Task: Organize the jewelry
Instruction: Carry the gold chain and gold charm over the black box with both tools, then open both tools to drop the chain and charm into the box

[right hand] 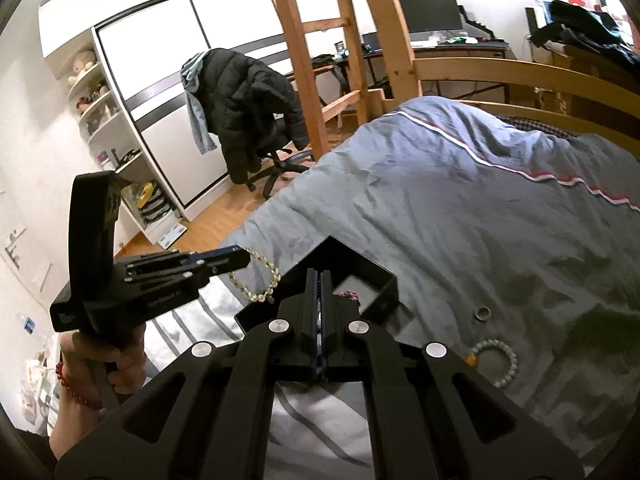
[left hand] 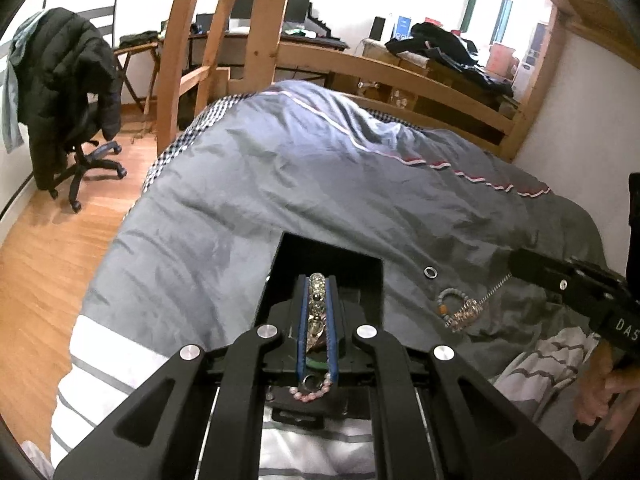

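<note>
**A bedroom under a wooden loft frame**

A bed [left hand: 320, 184] fills the foreground, covered by a rumpled grey-blue duvet with a white and red stripe running across it; a checked sheet [left hand: 182, 136] shows at its far edge. Pale wooden posts and a ladder [right hand: 340, 40] rise beside it, with a curved wooden rail [left hand: 420, 80] along the far side. The floor [left hand: 44, 264] is warm orange wood. A black office chair [right hand: 256, 120] carries a dark puffer jacket and a light blue garment. Behind stands a desk [left hand: 280, 40] with dark monitors. White sliding wardrobe doors [right hand: 168, 80] sit beside open corner shelves [right hand: 96, 92] holding soft toys. Bright daylight comes through a window [left hand: 520, 0].
</note>
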A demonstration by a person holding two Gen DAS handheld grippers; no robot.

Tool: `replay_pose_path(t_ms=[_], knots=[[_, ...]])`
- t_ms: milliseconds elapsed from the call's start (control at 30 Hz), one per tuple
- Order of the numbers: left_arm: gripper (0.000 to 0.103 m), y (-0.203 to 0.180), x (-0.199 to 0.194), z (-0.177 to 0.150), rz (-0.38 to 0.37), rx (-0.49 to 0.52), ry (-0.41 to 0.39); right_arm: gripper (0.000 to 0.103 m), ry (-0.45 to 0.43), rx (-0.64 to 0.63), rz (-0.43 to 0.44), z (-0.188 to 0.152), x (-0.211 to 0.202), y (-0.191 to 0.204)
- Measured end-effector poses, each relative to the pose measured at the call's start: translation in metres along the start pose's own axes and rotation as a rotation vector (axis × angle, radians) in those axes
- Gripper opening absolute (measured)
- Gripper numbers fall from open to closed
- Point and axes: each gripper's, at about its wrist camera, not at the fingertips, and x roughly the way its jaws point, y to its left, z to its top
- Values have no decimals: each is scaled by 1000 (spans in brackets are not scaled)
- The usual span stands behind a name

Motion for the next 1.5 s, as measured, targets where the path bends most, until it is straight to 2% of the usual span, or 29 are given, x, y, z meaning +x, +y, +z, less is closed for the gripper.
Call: replay_pose_path(t_ms=[200,500,700,900,933,967,1033,1100,1133,1167,1233,1333,1500], knots=[[8,12,12,-5,-7,-19,37,2,27,-21,20,8,31,13],[8,26,28,-8,-3,-42,87,2,59,-10,46,9,72,11],[8,23,39,-10,-30,-33,115,2,84,5,62,3,96,6],[9,20,42,-12,-3,-19,124,2,114,2,67,1,107,7],[15,21,41,-11,-6,-25,119,2,114,-1,60,1,107,7],[29,21,39,-11,-4,-26,111,2,117,-2,56,2,107,7],[49,21,33,-10,9,-23,83,3,113,2,41,4,105,6],[53,21,30,-9,0,-22,68,12,101,7,28,5,101,4],[59,20,29,-9,0,-22,62,30,90,12,21,6,97,3],[67,20,28,-8,4,-21,56,56,70,19,8,7,92,1],[71,19,27,-8,22,-12,43,79,21,29,-35,8,80,-3],[92,17,26,-7,67,-2,24,93,-5,35,-101,9,69,-10],[96,11,25,-7,127,12,-9,97,-6,56,-164,4,51,-24]])
